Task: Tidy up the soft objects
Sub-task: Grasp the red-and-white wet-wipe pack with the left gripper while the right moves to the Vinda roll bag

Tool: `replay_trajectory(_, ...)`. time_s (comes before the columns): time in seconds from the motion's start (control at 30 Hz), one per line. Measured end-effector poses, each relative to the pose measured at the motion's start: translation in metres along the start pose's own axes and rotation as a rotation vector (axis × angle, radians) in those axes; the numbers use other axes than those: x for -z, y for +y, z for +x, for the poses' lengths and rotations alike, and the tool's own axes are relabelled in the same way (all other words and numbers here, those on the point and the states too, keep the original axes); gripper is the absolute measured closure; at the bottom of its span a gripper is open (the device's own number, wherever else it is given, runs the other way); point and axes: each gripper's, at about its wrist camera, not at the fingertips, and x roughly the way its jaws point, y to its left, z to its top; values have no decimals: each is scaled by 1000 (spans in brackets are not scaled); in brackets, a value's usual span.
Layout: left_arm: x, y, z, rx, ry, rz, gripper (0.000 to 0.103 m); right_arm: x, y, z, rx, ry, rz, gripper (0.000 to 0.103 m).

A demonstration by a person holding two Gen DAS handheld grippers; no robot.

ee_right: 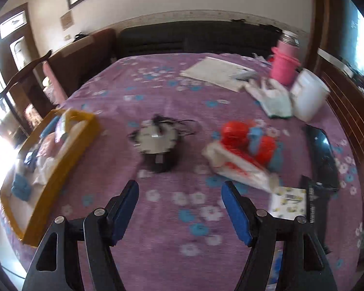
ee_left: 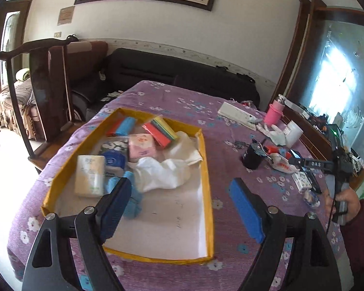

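**Obs 1:** Purple flowered cloth covers the desk; dark sofa behind, framed picture on the wall. Yellow-rimmed tray sits on the left part of the desk, already holding packets, a white cloth and a blue bundle.

**Obs 2:** Where are the loose soft things?

**Obs 1:** Right wrist view, blurred: a red and blue soft heap lies on a white printed bag, ahead and to the right of the right gripper. A small tissue pack with yellow print lies just beside the right finger, nearer than the heap. A black round container stands ahead, slightly left; I take it for no soft item.

**Obs 2:** Long axis of the pile?

**Obs 1:** The bag under it runs diagonally, from upper left down towards the tissue pack. Blur hides more than that.

**Obs 2:** Which hand is nearer?

**Obs 1:** The right one, plainly. The left gripper hangs over the tray's bare near end, well apart from the heap. In the left view the person's hand holds the right tool out over that clutter.

**Obs 2:** Gripper states?

**Obs 1:** Both stand wide apart, blue pads facing, nothing between them and nothing touched. My judgement: the next reach goes forward and rightward with the right gripper, then carries leftward to the tray.
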Motion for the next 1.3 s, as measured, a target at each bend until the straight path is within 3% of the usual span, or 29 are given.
replay_trajectory(0.17,9,-32,10,15,45,42,20,-22,-26,48,101,84,11,29)
replay_trajectory(0.33,16,-44,13,2,85,60,20,-40,-24,78,85,107,63,37)
replay_trajectory(0.43,16,-48,16,2,98,66,20,-37,-21,100,-11,207,102,54)
replay_trajectory(0.53,17,-51,19,13,105,74,20,-28,-14,101,-35,211,68,54)
replay_trajectory(0.67,17,-53,24,24,117,76,20,-5,-1,80,-200,261,68,55)
replay_trajectory(0.77,19,-52,27,41,130,64,20,25,14,60,-312,345,109,52)
replay_trajectory(0.83,21,-54,32,51,149,59,20,43,19,47,-458,383,161,45)
replay_trajectory(0.9,25,-59,37,75,171,58,20,50,17,27,-527,348,183,36)
replay_trajectory(1.0,32,-73,43,123,208,78,20,50,-5,-13,-453,187,188,29)
replay_trajectory(1.13,42,-98,62,187,288,104,20,54,-54,-56,-245,26,230,26)
replay_trajectory(1.2,49,-114,77,216,340,117,20,58,-80,-68,-137,-13,245,26)
replay_trajectory(1.3,53,-137,100,234,404,137,20,75,-108,-72,-80,8,283,25)
